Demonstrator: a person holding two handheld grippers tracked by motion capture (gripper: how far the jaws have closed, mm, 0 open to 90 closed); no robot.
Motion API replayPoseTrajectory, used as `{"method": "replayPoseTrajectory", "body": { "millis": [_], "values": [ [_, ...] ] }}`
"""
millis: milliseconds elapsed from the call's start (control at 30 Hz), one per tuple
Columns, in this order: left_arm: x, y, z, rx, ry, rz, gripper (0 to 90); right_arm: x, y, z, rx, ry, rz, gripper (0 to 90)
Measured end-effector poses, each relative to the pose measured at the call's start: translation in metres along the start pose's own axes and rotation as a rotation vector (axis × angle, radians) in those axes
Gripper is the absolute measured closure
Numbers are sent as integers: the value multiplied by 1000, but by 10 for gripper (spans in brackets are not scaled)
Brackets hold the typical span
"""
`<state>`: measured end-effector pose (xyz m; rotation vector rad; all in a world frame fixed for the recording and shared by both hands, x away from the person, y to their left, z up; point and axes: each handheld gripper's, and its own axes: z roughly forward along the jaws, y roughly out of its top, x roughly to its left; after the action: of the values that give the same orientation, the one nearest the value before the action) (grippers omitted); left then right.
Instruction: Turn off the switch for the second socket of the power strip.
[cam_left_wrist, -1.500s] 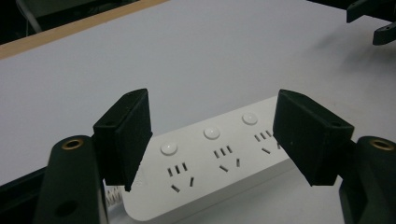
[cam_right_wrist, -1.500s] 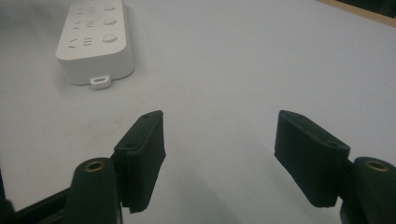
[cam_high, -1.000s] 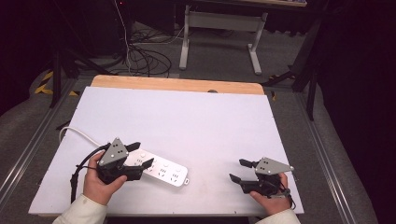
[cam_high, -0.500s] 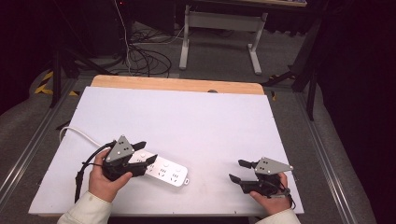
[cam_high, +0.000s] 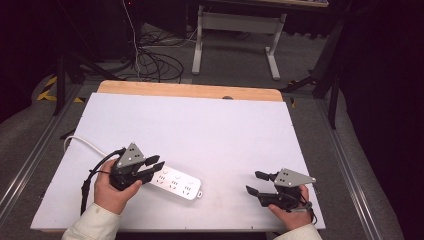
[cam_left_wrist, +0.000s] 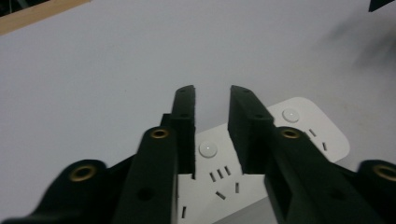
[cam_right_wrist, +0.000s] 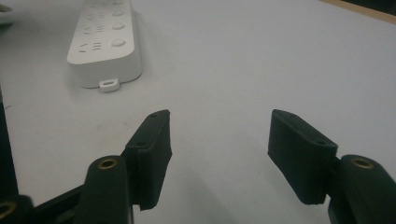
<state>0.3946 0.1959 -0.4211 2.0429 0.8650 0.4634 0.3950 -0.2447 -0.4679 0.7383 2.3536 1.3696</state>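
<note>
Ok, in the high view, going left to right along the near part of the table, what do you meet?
White cord → left gripper over the near end of the white power strip → bare white tabletop → right gripper, jaws open.

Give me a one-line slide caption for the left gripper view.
Left gripper, jaws slightly apart, poised over a white power strip on the white table.

Grey carpeted floor (cam_high: 310, 55) surrounds the white surface (cam_high: 200, 125); at twelve o'clock, tangled black cables (cam_high: 155, 60) beside a grey metal-legged stand (cam_high: 235, 22); dim light.
</note>
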Motion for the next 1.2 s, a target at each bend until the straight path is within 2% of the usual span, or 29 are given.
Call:
{"method": "replayPoseTrajectory", "body": {
  "millis": [33,100,133,167,200,267,300,433,767,867,1200],
  "values": [
    [0,0,0,8,5,-2,732,0,0,0,0,0,0,398],
    [2,0,2,15,5,-17,854,0,0,0,1,1,-1,399],
    [2,0,2,18,16,-17,893,0,0,0,1,1,-1,400],
    [3,1,3,19,9,-22,900,0,0,0,0,1,-1,401],
    [3,1,4,23,-1,-29,900,0,0,0,0,1,-1,401],
    [3,2,5,42,-7,-17,900,0,0,0,0,1,-1,402],
    [3,2,6,48,-28,-26,900,0,0,0,0,1,-2,403],
    [5,3,9,74,-44,-25,900,0,0,0,2,2,-1,404],
    [7,8,27,197,-95,-70,900,0,0,0,4,5,-4,405],
    [7,7,32,228,-103,-75,900,0,0,0,5,7,-4,405],
    [7,5,43,268,-76,-68,900,0,0,0,2,7,-4,406]
  ]
}}
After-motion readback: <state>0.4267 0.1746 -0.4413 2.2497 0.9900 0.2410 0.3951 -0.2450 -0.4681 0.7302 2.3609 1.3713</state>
